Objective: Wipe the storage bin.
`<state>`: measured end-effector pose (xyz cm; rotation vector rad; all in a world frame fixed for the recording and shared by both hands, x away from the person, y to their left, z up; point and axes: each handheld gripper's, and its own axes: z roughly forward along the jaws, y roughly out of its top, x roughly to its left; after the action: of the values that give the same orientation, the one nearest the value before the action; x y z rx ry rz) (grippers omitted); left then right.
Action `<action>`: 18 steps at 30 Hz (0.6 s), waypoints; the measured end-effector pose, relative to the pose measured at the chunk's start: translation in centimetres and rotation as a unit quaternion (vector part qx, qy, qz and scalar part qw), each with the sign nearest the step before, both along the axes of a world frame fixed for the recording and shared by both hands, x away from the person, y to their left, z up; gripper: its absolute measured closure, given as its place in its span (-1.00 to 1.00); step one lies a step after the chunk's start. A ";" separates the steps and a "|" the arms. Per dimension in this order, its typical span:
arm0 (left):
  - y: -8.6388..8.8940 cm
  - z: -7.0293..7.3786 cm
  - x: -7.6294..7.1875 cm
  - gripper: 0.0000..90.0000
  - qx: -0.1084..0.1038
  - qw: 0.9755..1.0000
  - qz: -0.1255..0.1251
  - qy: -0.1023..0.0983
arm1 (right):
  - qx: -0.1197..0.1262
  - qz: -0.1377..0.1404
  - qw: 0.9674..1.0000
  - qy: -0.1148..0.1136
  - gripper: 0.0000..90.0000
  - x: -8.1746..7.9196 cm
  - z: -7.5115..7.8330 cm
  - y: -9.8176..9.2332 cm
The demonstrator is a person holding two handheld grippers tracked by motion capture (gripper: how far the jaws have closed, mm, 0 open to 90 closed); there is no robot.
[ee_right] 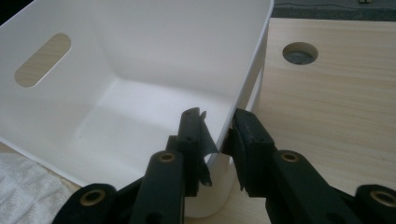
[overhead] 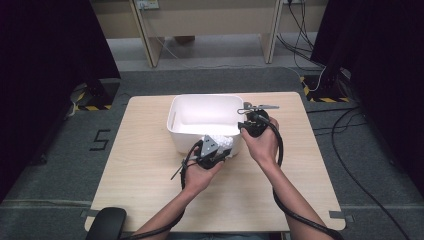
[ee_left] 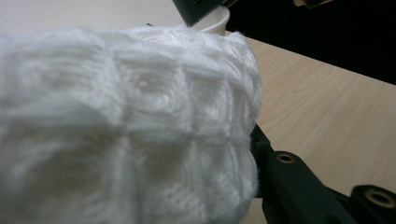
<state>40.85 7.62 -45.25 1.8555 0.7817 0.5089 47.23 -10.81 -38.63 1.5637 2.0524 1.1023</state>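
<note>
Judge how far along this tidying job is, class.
Done: the right tool clamps the white bin's wall, steadying it. In hand: the left tool grips a white knitted cloth just outside the bin's near wall. Left: lifting the cloth in; the bin looks empty.

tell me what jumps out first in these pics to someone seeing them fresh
The white plastic bin sits in the middle of the light wood table, open and bare inside. The right gripper pinches the bin's near right corner wall, one jaw inside and one outside. At the bin's near side, the left gripper is shut on a fluffy white knitted cloth.
</note>
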 end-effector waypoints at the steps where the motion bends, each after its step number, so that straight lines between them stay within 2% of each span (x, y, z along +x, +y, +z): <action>1: -0.1 0.0 0.0 0.66 -0.001 1.000 0.000 0.000 | 0.002 0.000 1.000 0.001 0.64 0.0 0.0 0.0; 18: -0.5 0.1 0.0 0.66 0.001 1.000 -0.004 -0.003 | 0.002 0.000 1.000 0.001 0.64 0.0 0.0 0.0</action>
<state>40.87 7.09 -45.14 1.8569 0.7700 0.5100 47.23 -10.83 -38.62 1.5666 2.0529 1.1063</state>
